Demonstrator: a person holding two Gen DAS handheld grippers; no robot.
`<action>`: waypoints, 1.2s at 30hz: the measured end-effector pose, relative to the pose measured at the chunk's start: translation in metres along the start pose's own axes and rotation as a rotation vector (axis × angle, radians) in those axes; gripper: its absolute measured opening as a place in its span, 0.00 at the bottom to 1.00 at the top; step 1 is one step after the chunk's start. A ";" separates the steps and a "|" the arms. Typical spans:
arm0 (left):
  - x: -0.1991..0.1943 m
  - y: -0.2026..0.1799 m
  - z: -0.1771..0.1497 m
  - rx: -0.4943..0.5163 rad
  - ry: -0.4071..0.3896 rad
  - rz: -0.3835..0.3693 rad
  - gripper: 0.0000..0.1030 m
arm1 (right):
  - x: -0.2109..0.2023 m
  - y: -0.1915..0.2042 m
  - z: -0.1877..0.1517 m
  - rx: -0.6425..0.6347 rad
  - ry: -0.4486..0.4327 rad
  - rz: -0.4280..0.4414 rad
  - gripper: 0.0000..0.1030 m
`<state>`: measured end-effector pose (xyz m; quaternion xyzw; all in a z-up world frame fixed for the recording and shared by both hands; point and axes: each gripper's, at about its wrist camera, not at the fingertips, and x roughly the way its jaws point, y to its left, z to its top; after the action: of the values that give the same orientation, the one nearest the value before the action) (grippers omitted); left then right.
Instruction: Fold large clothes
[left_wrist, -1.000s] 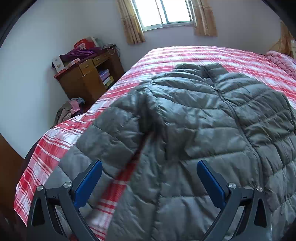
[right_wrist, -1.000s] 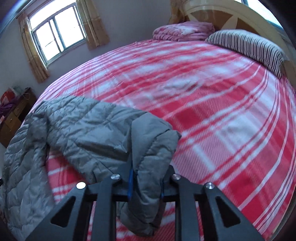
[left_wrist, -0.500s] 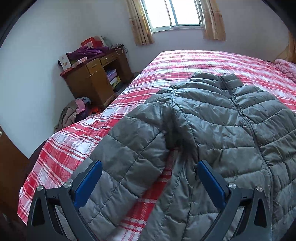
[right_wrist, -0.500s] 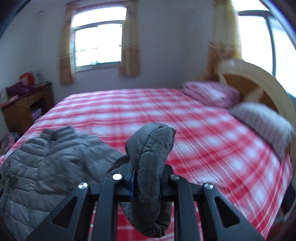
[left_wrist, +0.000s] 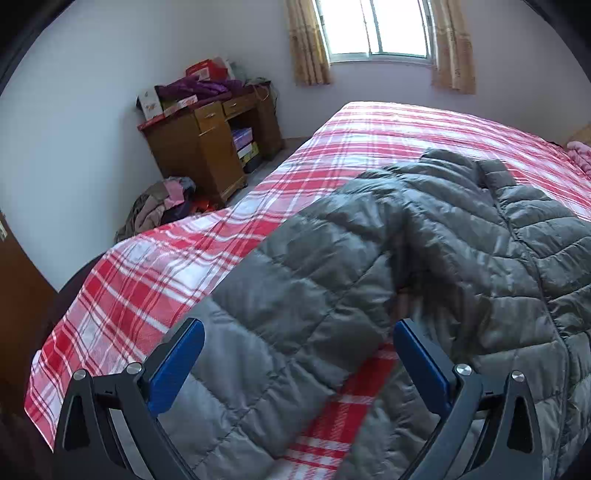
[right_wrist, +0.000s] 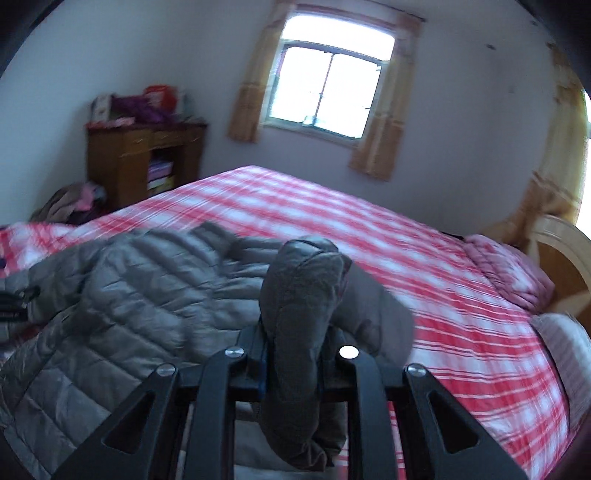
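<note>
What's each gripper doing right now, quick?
Left gripper: open, holding nothing, above the grey puffer jacket.
Right gripper: shut on the jacket sleeve.

The jacket (left_wrist: 424, 258) lies on the bed (left_wrist: 369, 140) (near its foot), the cabinet (left_wrist: 207, 147) standing beyond, left.

Pale walls, curtained window (left_wrist: 376, 29) — cluttered wooden desk (left_wrist: 210, 147) in corner.

Beyond my jaws I see a plaid bed (left_wrist: 388, 136), a cluttered wooden desk (left_wrist: 207, 147), a curtained window (right_wrist: 328, 81) and floor clothes (left_wrist: 159, 206).
</note>
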<state>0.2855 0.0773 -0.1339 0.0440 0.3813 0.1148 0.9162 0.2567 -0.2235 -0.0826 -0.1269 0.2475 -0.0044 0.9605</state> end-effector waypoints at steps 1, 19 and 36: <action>0.001 0.002 -0.001 0.000 0.000 0.007 0.99 | 0.006 0.016 -0.003 -0.017 0.007 0.021 0.19; -0.024 0.019 0.007 -0.036 -0.027 0.053 0.99 | 0.036 0.123 -0.056 -0.191 0.118 0.153 0.87; -0.014 -0.168 0.030 0.133 0.014 -0.256 0.99 | 0.005 0.030 -0.089 -0.035 0.135 -0.003 0.87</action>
<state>0.3271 -0.0885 -0.1310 0.0546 0.3967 -0.0283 0.9159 0.2173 -0.2164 -0.1671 -0.1437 0.3114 -0.0100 0.9393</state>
